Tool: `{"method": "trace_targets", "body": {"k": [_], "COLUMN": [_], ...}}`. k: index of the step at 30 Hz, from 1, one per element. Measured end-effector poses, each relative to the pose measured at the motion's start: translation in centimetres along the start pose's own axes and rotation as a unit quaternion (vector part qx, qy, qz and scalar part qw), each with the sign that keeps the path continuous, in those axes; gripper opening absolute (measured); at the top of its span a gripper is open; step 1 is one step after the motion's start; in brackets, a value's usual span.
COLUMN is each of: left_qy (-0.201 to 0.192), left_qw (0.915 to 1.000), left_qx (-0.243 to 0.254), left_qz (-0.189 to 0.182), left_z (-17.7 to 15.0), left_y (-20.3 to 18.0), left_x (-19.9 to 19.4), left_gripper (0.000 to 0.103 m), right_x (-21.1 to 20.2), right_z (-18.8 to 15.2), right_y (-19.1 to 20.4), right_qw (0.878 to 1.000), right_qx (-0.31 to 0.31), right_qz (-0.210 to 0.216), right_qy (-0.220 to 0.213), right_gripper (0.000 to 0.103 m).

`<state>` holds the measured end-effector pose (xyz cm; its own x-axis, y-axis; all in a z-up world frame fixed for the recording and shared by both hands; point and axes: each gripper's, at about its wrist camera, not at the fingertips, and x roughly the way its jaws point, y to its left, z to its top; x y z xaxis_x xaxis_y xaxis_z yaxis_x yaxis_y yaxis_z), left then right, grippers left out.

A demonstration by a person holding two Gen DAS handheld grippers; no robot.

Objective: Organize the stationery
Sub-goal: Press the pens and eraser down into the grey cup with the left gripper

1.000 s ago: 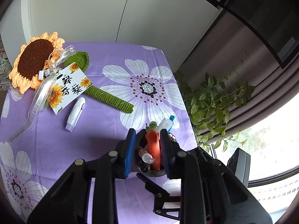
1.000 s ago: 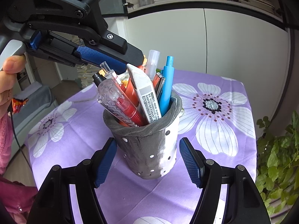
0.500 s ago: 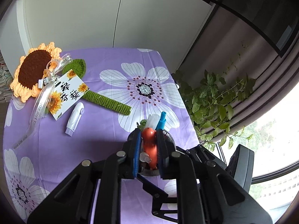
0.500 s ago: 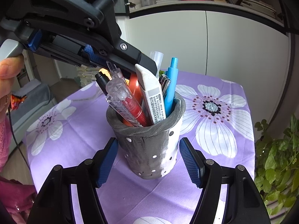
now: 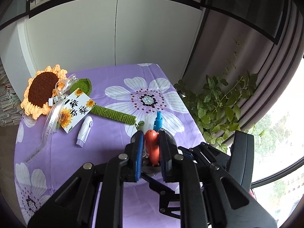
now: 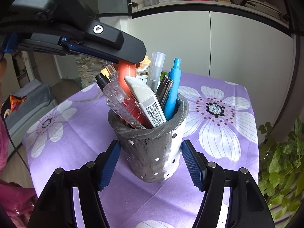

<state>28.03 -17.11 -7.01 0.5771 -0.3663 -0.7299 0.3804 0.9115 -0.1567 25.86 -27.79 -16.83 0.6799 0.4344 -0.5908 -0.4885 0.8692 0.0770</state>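
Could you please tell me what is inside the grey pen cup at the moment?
The cup holds a blue pen, a clear red-ink pen, a white eraser, a frosted pen and an orange pen pinched by the left gripper. Their lower ends are hidden.

pen holder (image 6: 152, 152): rough matt grey, clay-like, white patch, small holes
orange pen (image 5: 152, 146): smooth, slightly glossy plastic
clear pen (image 6: 123, 102): transparent glossy plastic
eraser (image 6: 146, 98): matt white, printed paper sleeve
tablecloth (image 5: 106, 136): matt purple cloth, flower print
sunflower (image 5: 42, 92): crocheted yarn, knobbly
gripper pads (image 6: 109, 166): ribbed blue, matt black frame
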Motion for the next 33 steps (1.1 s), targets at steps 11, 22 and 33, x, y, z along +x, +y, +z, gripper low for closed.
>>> {"method": "trace_targets", "body": {"k": [11, 22, 33], "left_qy": [-0.026, -0.045, -0.040], "left_qw": [0.9989, 0.9976, 0.9974], "left_qx": [0.039, 0.051, 0.053], "left_qz": [0.005, 0.004, -0.030], "left_z": [-0.8, -1.4, -1.0], "left_y": [-1.0, -1.1, -0.2], "left_x": [-0.3, -0.1, -0.6], "left_gripper": [0.014, 0.014, 0.022], "right_x": [0.0, 0.0, 0.0], "right_z": [0.0, 0.0, 0.0], "right_y": [0.0, -0.1, 0.3], "right_qw": [1.000, 1.000, 1.000], "right_qx": [0.001, 0.004, -0.003], "right_qz": [0.001, 0.004, -0.004], "right_qy": [0.001, 0.002, 0.001], "right_gripper": [0.068, 0.068, 0.068]}}
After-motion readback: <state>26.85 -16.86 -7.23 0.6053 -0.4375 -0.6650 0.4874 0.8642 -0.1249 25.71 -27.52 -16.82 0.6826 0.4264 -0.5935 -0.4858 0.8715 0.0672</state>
